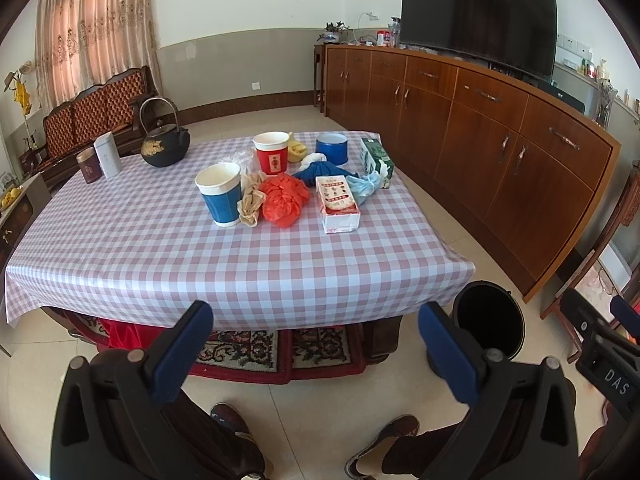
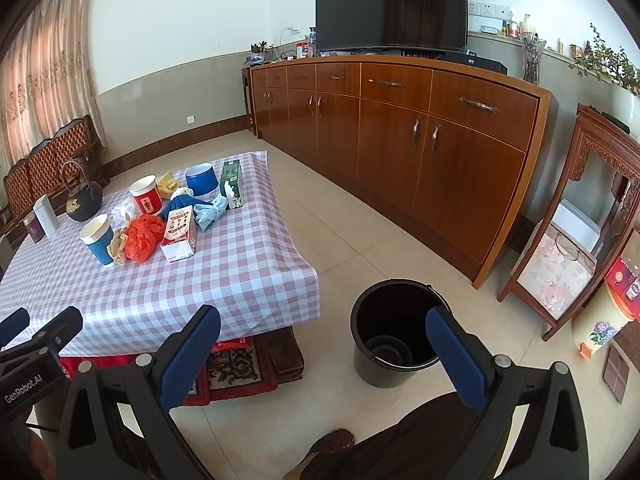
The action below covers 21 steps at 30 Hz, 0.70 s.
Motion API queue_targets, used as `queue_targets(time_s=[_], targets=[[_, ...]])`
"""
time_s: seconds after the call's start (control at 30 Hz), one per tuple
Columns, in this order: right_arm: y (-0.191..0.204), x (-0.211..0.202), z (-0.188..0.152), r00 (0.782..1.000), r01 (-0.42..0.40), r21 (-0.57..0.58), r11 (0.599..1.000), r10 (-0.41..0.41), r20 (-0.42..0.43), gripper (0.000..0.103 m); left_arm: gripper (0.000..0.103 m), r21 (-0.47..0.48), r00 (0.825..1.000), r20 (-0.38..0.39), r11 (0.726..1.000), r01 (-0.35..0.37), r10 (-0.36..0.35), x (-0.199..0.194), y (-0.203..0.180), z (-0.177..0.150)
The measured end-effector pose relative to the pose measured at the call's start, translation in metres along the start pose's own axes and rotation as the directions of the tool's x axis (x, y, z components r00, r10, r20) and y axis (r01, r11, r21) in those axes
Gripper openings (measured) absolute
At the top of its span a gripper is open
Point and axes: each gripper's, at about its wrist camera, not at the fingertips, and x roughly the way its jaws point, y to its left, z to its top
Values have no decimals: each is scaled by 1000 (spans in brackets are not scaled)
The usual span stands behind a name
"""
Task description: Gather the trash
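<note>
Trash lies on the checked tablecloth (image 1: 140, 248): a blue paper cup (image 1: 221, 196), a red paper cup (image 1: 272, 154), a crumpled orange bag (image 1: 284, 199), crumpled brown paper (image 1: 250, 200), a white and red carton (image 1: 338, 204), a light blue wad (image 1: 366, 186), a dark blue wad (image 1: 320, 170) and a green carton (image 1: 378, 156). A black bin (image 2: 394, 332) stands on the floor right of the table. My left gripper (image 1: 316, 344) is open and empty, before the table's near edge. My right gripper (image 2: 322, 354) is open and empty, above the floor by the bin.
A black iron teapot (image 1: 165, 144), a white tin (image 1: 108, 154) and a brown tin (image 1: 89, 166) stand at the table's far left. A blue round tub (image 1: 331, 148) sits at the back. A long wooden sideboard (image 2: 400, 140) with a TV runs along the right.
</note>
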Motion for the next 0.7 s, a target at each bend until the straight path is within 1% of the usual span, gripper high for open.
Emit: queue_targets(time_s=[0.37,0.5,0.7], targets=[[1,3,-3,1000,1,-6,1000,-1,-10,103,103,-3,1000,-10,1000,-4,4,2,-1,-1],[-3,3,-4,1000,12,7,1000,-12,-10,103,103,-2,1000,-8,1000,-5,5,2,-1,-1],[-4,4,-5,1000,7,11,1000,-7,-13,103,103,0,1000,-13,1000,-3,3,2,-1,-1]])
